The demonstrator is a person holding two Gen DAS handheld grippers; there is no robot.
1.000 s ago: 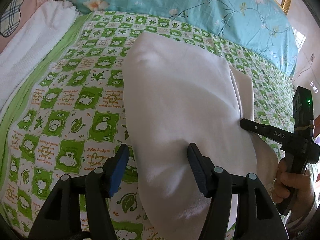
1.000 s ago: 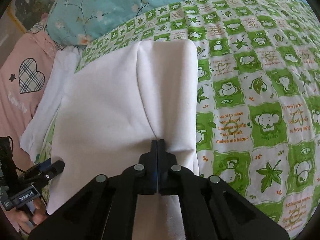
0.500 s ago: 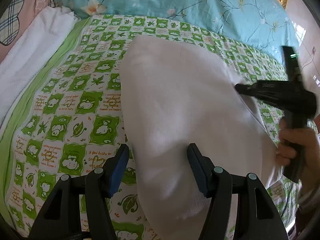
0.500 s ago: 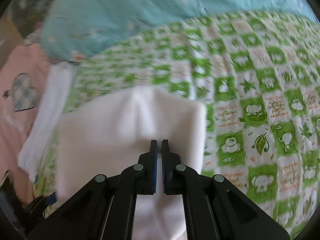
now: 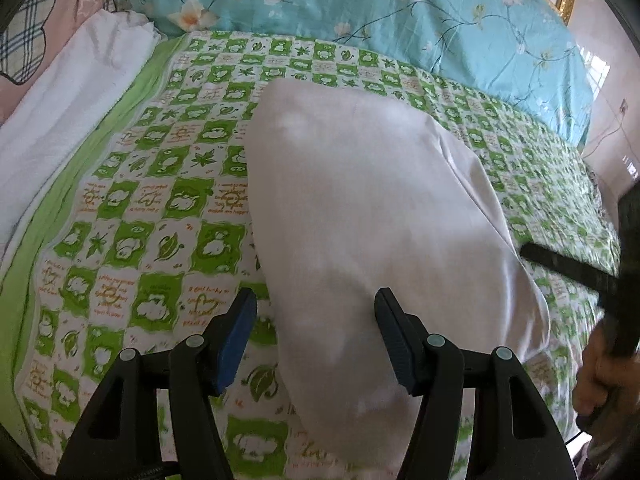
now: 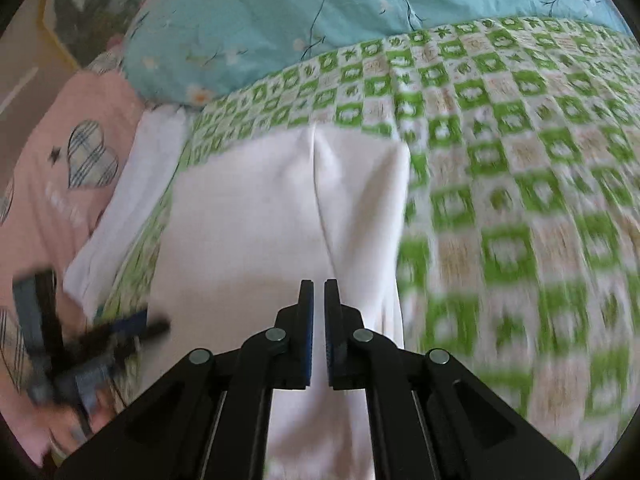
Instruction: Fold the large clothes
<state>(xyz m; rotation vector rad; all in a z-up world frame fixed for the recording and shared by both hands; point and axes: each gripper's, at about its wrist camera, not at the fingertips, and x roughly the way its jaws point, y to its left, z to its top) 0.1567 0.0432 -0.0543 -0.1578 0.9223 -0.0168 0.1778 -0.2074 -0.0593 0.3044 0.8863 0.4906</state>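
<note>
While the white garment (image 5: 372, 216) lies folded on the green checked bedspread (image 5: 132, 216):
Left gripper (image 5: 316, 336) jaws stand apart over its near edge; right gripper (image 6: 319, 332) jaws nearly together, clamping nothing.

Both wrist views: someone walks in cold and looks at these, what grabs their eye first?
Most likely the white garment, folded into a long pad down the middle of the green-and-white checked bedspread. Next, the left gripper, its jaws wide apart with the garment's near end seen between them, and the right gripper almost closed over the garment with only a thin slit showing. Behind lies a turquoise floral quilt.
</note>
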